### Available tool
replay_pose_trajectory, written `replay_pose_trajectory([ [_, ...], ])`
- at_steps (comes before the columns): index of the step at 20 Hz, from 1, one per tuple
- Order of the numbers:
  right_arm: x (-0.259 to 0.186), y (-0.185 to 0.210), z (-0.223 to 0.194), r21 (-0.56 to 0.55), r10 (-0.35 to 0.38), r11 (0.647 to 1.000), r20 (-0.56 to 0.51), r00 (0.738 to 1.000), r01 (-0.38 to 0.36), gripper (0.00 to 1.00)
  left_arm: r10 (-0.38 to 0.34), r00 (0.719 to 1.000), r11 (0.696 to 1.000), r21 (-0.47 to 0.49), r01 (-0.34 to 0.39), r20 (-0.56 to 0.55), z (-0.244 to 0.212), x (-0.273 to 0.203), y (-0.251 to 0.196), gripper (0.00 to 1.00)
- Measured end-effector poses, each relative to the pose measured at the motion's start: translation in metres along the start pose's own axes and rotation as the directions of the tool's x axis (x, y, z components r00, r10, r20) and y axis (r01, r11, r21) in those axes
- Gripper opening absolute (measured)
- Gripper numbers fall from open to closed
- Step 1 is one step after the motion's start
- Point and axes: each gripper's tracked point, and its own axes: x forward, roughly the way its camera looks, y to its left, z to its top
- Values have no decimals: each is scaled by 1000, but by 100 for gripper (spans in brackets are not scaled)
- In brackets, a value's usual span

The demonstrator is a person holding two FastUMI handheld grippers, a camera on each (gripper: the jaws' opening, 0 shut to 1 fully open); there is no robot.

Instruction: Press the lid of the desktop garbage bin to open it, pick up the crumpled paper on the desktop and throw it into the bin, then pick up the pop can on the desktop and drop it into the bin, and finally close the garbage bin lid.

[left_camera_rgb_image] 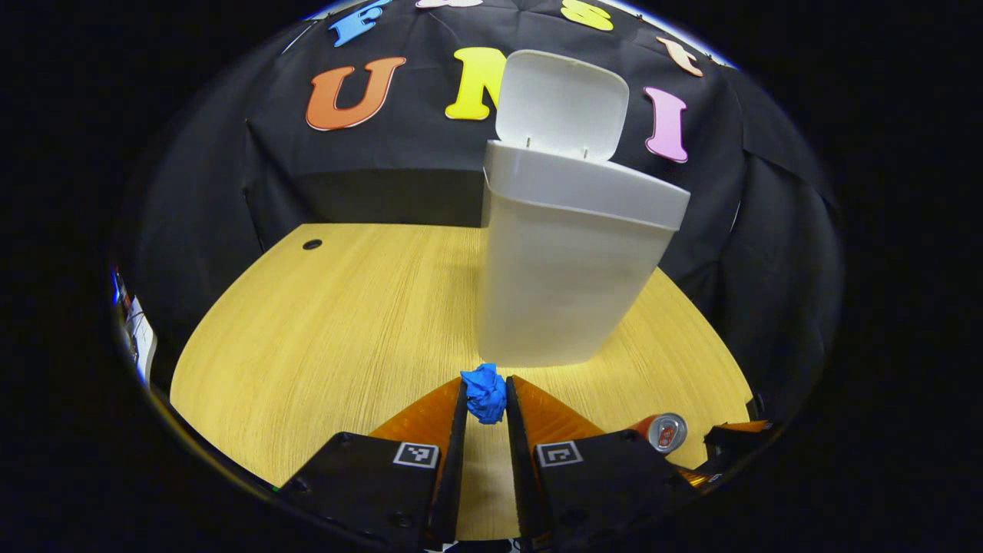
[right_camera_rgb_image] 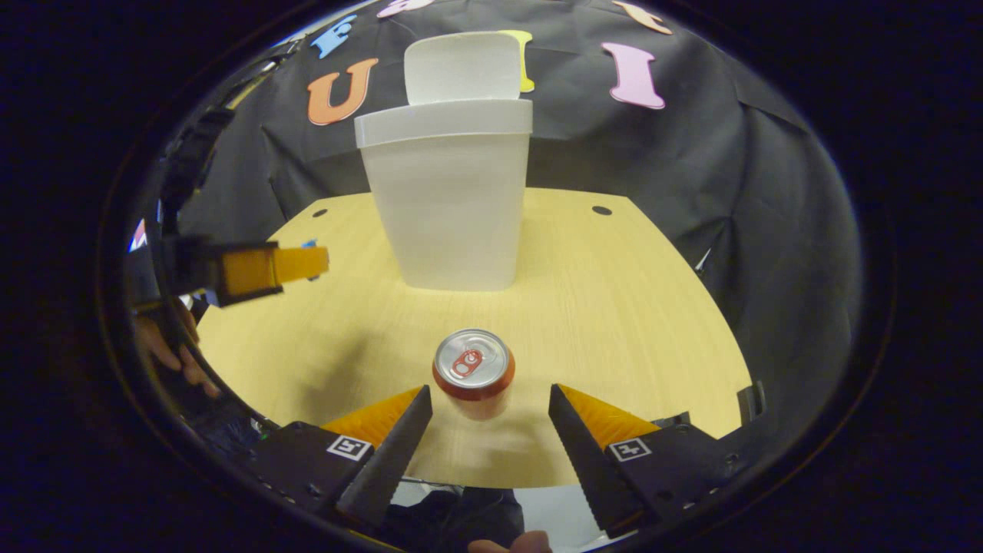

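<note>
The white bin (left_camera_rgb_image: 561, 269) stands on the wooden table with its lid (left_camera_rgb_image: 562, 104) flipped up. My left gripper (left_camera_rgb_image: 486, 393) is shut on a blue crumpled paper (left_camera_rgb_image: 484, 393), held just in front of the bin's base. In the right gripper view the bin (right_camera_rgb_image: 449, 200) stands at the table's far middle, lid (right_camera_rgb_image: 461, 67) up. A red pop can (right_camera_rgb_image: 473, 372) stands upright close ahead of my right gripper (right_camera_rgb_image: 490, 399), which is open, its fingers on either side of the can without touching it. The left gripper (right_camera_rgb_image: 261, 269) shows at that view's left.
The pop can (left_camera_rgb_image: 665, 432) stands at the lower right of the left gripper view, with part of the right gripper (left_camera_rgb_image: 733, 438) beside it. The wooden table (left_camera_rgb_image: 322, 338) has small dark holes (left_camera_rgb_image: 312, 244) near its far corners. A hand (right_camera_rgb_image: 165, 346) holds the left gripper.
</note>
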Motion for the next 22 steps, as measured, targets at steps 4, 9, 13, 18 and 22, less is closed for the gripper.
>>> replay_pose_trajectory([
  [4, 19, 7, -5, -2, 17, 1000, -29, 999, -17, 95, 11, 996, 1000, 22, -13, 83, 34, -13, 5, 32],
  [9, 52, 11, -20, 33, 26, 999, -82, 996, -23, 95, 12, 991, 1000, 12, -14, 133, 50, -29, 9, 32],
  [13, 72, 11, -23, 21, 16, 1000, -87, 996, -14, 96, 18, 987, 1000, 12, -20, 159, 57, -39, 13, 32],
  [18, 86, 12, -22, -1, 8, 1000, -82, 997, -8, 96, 27, 986, 1000, -2, -27, 164, 60, -45, 16, 32],
  [22, 91, 10, -25, 2, 7, 1000, -101, 995, -7, 94, 30, 987, 1000, -11, -29, 160, 58, -47, 18, 32],
])
